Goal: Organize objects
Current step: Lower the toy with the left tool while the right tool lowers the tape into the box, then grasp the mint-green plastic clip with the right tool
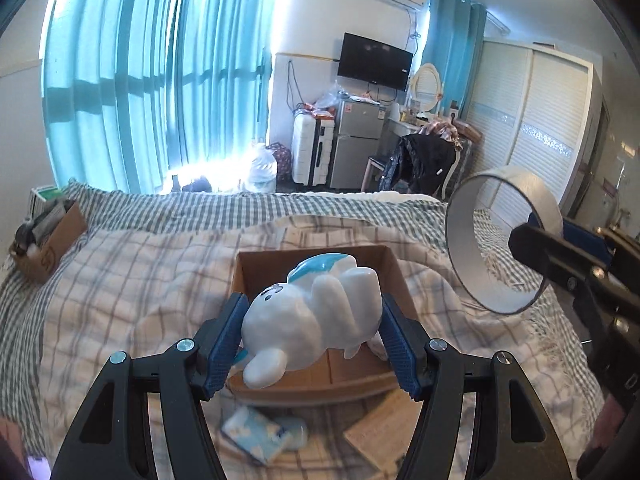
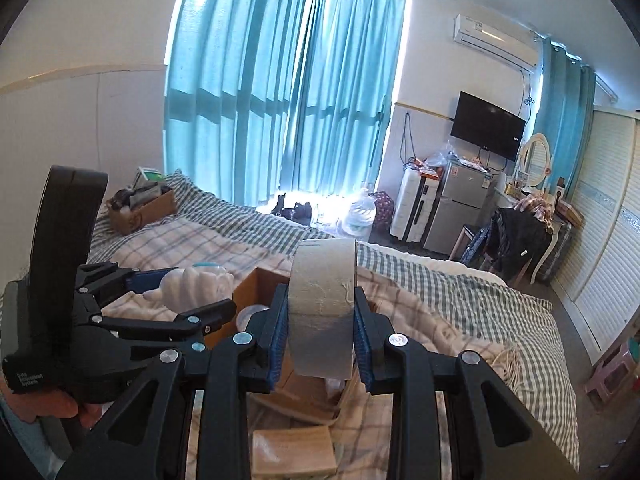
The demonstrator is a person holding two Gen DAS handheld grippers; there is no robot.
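Figurine (image 1: 316, 320): glossy, hard, likely fragile and slippery; left tool (image 1: 314, 344) clamps its head and back above cardboard box (image 1: 400, 276) on bed (image 1: 120, 264). Right tool (image 2: 320, 330) clamps stiff, light tape roll (image 2: 323, 308) across its faces, right of box.

The open brown cardboard box (image 1: 400, 280) sits mid-bed on the checked plaid blanket (image 1: 140, 280), above it the white ceramic rabbit figurine (image 1: 312, 320); the grey tape roll (image 1: 500, 240) hangs to its right. A second cardboard box (image 1: 48, 248) stands at the bed's far-left edge. A pale tissue packet (image 1: 260, 436) and a flat wooden block (image 1: 384, 432) lie before the open box.
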